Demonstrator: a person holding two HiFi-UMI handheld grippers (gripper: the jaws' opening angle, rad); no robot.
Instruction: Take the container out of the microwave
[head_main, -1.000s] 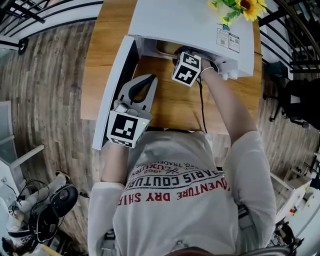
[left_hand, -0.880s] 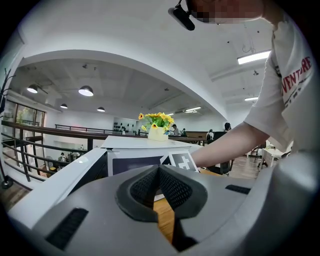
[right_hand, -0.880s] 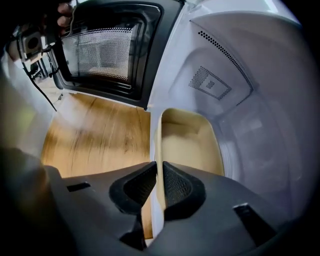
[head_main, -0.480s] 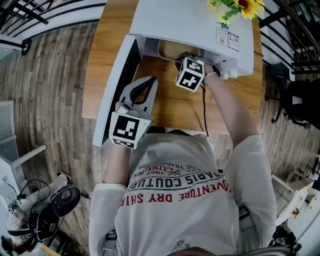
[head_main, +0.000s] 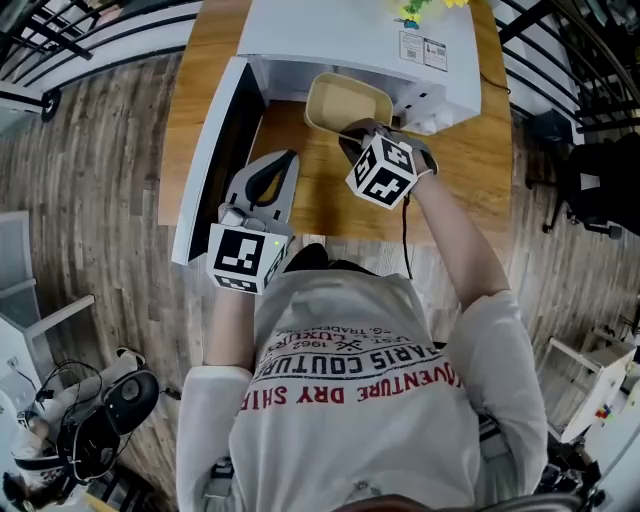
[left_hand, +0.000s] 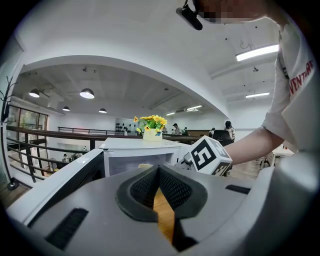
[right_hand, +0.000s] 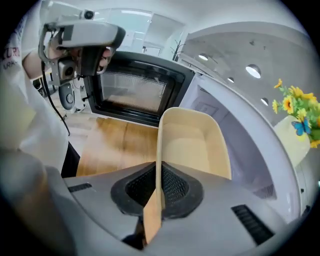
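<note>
Far left in the head view, the microwave door (head_main: 205, 170) hangs swung open, edge-on over the worktop (head_main: 470, 170). Just right of it is the left hand-held gripper (head_main: 288, 158), marker cube toward the person, jaws pointing at the microwave's front. In the left gripper view its jaws (left_hand: 159, 170) are pressed together at the tips with nothing between them, only a sliver of wooden worktop showing below. It sits apart from the container and touches neither it nor the door.

Centre: the beige container (head_main: 345, 105), open-topped and empty, sits at the mouth of the microwave (head_main: 350, 40), most of it out in front of the opening and over the worktop. Cannot tell if its base touches the wood.

Right of centre, the right hand-held gripper (head_main: 360, 135) comes in at a steep downward angle, cube nearest the person. The right gripper view shows its jaws (right_hand: 159, 172) pinching the container's (right_hand: 192, 145) near wall edge-on, one pad inside and one outside. The open door (right_hand: 135, 90) is behind at left and the white cavity at right.

A pot of yellow flowers (head_main: 415, 10) stands on the microwave's top towards the right. A cable runs from the right hand-held gripper across the worktop to the person.
</note>
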